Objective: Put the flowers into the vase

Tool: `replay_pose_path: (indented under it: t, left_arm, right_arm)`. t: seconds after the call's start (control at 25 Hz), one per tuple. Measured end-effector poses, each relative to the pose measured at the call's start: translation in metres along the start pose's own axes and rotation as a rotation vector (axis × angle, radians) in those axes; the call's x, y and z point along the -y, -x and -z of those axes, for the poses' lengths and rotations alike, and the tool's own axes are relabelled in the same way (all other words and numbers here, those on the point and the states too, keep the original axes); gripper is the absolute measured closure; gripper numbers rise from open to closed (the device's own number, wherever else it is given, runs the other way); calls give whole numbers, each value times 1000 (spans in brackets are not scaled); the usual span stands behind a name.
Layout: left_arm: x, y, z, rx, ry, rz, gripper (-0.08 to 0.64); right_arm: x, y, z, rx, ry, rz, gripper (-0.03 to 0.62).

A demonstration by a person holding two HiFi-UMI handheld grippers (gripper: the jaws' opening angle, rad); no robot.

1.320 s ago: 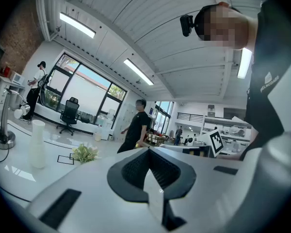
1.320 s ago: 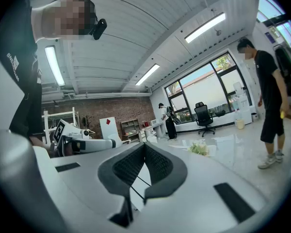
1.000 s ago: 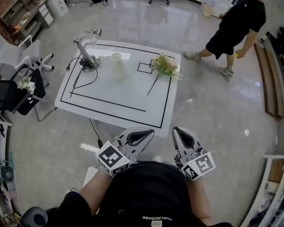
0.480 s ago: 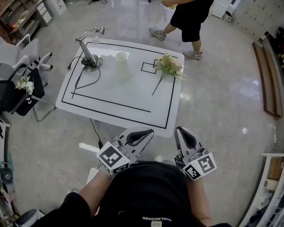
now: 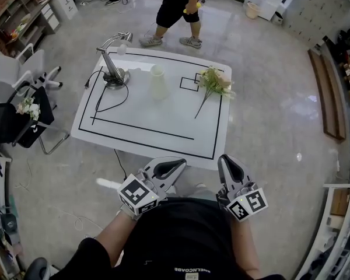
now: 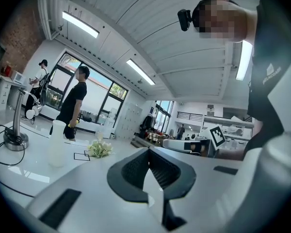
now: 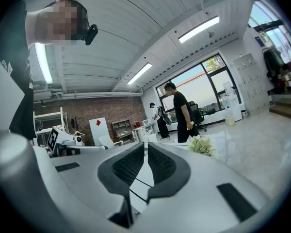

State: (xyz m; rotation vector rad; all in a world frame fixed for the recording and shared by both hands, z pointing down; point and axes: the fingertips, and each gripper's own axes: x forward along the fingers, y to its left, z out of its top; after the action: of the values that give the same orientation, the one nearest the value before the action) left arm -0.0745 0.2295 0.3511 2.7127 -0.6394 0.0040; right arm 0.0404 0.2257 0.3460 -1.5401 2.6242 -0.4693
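The flowers (image 5: 214, 81) lie flat on the white table (image 5: 146, 118), at its far-right part. The pale blooms face the far edge and the green stem slants back toward the near side. Just left of them is a small black rectangle (image 5: 189, 84) marked on the tabletop, w/ the blooms touching or nearly touching its right side. The vase (image 5: 158, 81) is pale and upright, left of that rectangle and apart from the flowers. It stands between them and the desk lamp (image 5: 112, 69) at the far-left corner. The lamp's cable (image 5: 105, 101) loops over the tabletop, and a black outline (image 5: 140, 133) runs round the table's surface.

Both grippers are short of the table's near edge, close to the person's torso and over the floor, well apart from flowers and vase. Left gripper (image 5: 178, 164) — jaws closed, pads together, tips aimed at the near edge. Right gripper (image 5: 226, 160) — jaws likewise drawn together w/ only a thin slit between the pads, pointing toward the table's near-right side. In the right gripper view the flowers show beyond the jaw tips, off to the right.

On the far side of the table a person in black (image 5: 178, 4) stands on the glossy floor w/ sth yellow in one hand. A black chair (image 5: 11, 124) sits off the table's left side.
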Motion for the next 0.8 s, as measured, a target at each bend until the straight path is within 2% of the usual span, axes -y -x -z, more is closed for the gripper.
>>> replay_pose_path:
  t: [0.36, 0.8]
  left_arm:
    - [-7, -2, 6, -24, 22, 31, 555]
    - [-34, -38, 2, -19, 42, -28, 555]
  right_arm:
    - [5, -12, 1, -11, -26, 24, 580]
    - [45, -33, 0, -32, -38, 2, 578]
